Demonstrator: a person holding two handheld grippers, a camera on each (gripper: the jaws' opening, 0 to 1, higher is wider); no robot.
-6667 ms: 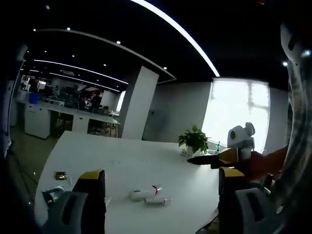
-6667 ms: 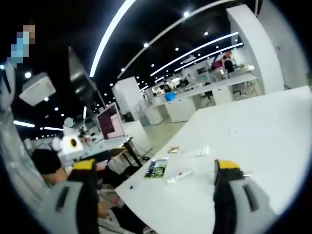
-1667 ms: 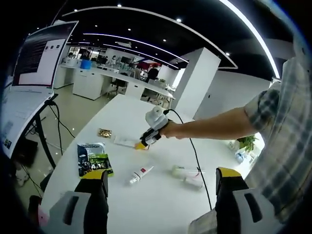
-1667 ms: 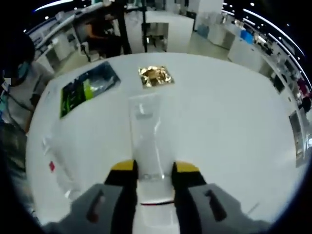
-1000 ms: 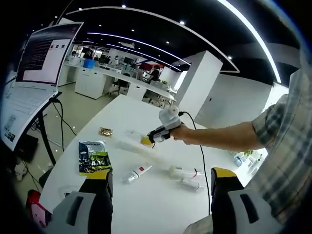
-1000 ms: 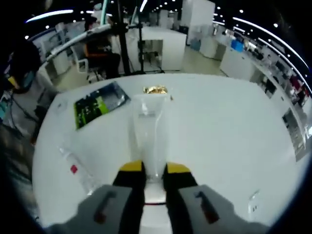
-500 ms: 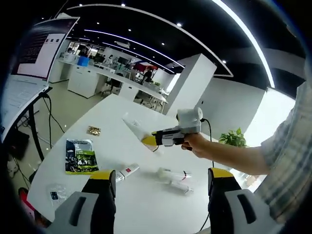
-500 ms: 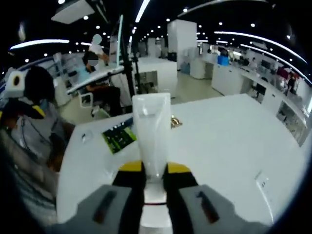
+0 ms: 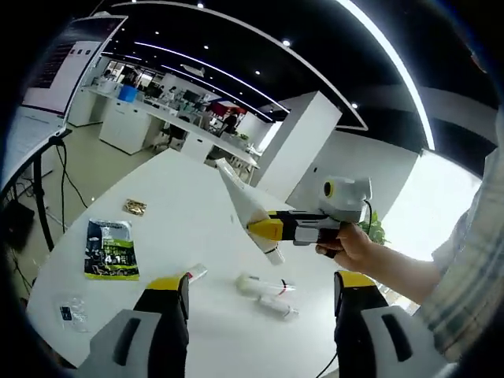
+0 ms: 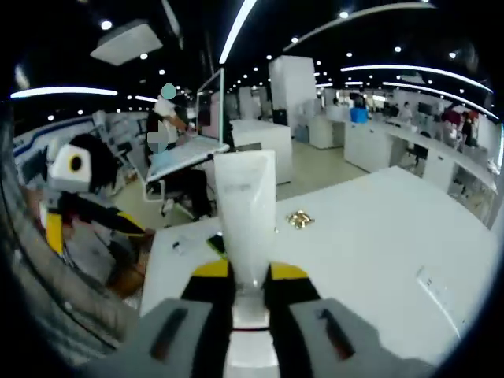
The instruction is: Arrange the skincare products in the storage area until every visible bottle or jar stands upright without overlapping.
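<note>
My right gripper [image 10: 250, 277] is shut on the lower end of a white squeeze tube [image 10: 246, 206], whose flat end points away from me. In the left gripper view this tube [image 9: 239, 201] hangs in the air above the white table [image 9: 173, 197], clamped by the right gripper [image 9: 268, 229], which a hand [image 9: 350, 248] holds. Below it, a red-labelled tube [image 9: 194, 273] and two pale tubes [image 9: 266, 288] lie flat on the table. My left gripper [image 9: 260, 293] stands open near the table's edge with nothing between its jaws.
A green sachet [image 9: 109, 249], a gold sachet [image 9: 135, 207] and a small clear packet [image 9: 72, 311] lie on the table's left part. The gold sachet [image 10: 299, 219] also lies beyond the held tube. Desks, a monitor and a seated person stand behind the table.
My right gripper has lifted the white tube off the table and raised it up and toward the right. The other tubes lie as before; both cameras have shifted.
</note>
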